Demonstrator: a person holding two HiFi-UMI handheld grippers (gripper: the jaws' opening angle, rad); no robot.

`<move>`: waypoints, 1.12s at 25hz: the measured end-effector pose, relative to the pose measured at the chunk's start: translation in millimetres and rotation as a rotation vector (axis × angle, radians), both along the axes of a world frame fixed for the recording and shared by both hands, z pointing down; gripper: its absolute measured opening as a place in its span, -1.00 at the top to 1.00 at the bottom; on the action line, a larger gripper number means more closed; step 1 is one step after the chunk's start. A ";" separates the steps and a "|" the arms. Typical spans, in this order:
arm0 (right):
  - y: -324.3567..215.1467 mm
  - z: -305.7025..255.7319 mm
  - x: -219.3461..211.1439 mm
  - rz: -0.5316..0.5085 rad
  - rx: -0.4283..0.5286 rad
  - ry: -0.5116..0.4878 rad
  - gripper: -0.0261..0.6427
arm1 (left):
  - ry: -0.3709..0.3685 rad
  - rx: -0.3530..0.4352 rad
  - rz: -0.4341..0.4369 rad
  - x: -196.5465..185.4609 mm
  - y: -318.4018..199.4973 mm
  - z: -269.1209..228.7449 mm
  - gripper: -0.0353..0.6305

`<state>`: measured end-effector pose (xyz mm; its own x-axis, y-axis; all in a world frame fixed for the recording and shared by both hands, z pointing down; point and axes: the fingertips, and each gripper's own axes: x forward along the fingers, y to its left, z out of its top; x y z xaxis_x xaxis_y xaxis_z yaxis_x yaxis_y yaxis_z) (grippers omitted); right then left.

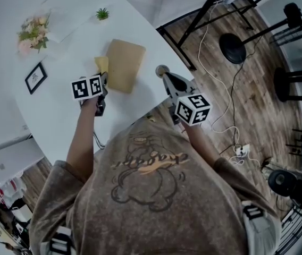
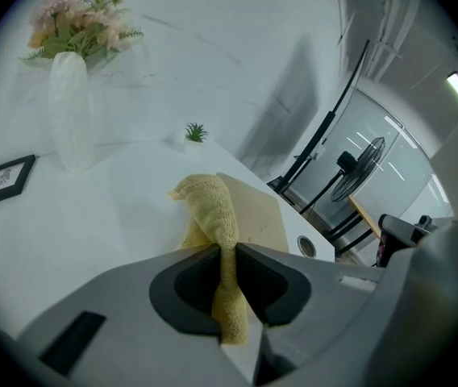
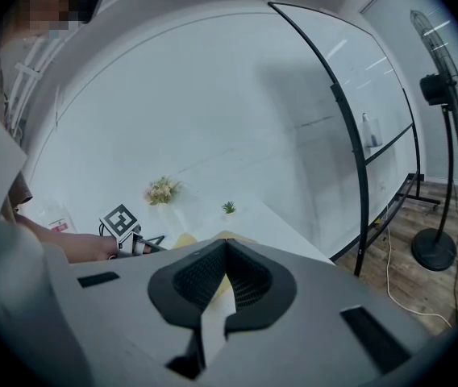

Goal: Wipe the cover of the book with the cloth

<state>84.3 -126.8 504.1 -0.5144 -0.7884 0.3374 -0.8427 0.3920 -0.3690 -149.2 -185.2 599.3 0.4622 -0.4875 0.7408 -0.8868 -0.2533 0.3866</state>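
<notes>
L gripper [image 2: 226,250] is clamped on the yellow cloth [image 2: 211,208]. A fold is pinched between the jaws and the rest bunches up ahead of the tips, right at the book's [image 2: 261,216] left edge. Can't tell if the cloth actually touches the cover yet. The book lies flat on the white table [image 2: 92,216], tan cover up, w/ the far end toward a small plant [image 2: 196,132]. R gripper [image 3: 227,244] hangs over the table's near-right edge, off the book, jaw tips together w/ nothing b/w them. Judging the wipe as about to start: bring L down so the loose bunch flattens on the cover, not just the tip. Then sweep across in overlapping passes w/ light pressure so the book doesn't skid. R could pin the near edge to steady it.
</notes>
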 end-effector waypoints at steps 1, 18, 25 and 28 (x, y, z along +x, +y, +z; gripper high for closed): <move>0.2 0.0 1.4 0.005 0.001 -0.001 0.92 | 0.006 -0.005 -0.004 2.5 -2.1 0.5 0.75; 9.2 7.7 29.5 0.080 -0.023 0.011 0.92 | 0.000 0.023 0.131 51.5 -48.6 7.8 0.75; 1.3 -1.2 39.8 0.081 0.000 0.034 0.92 | -0.039 0.027 0.300 76.9 -63.8 8.7 0.75; 2.9 -0.3 42.0 0.086 -0.005 0.031 0.92 | -0.030 0.015 0.371 84.1 -64.9 8.2 0.75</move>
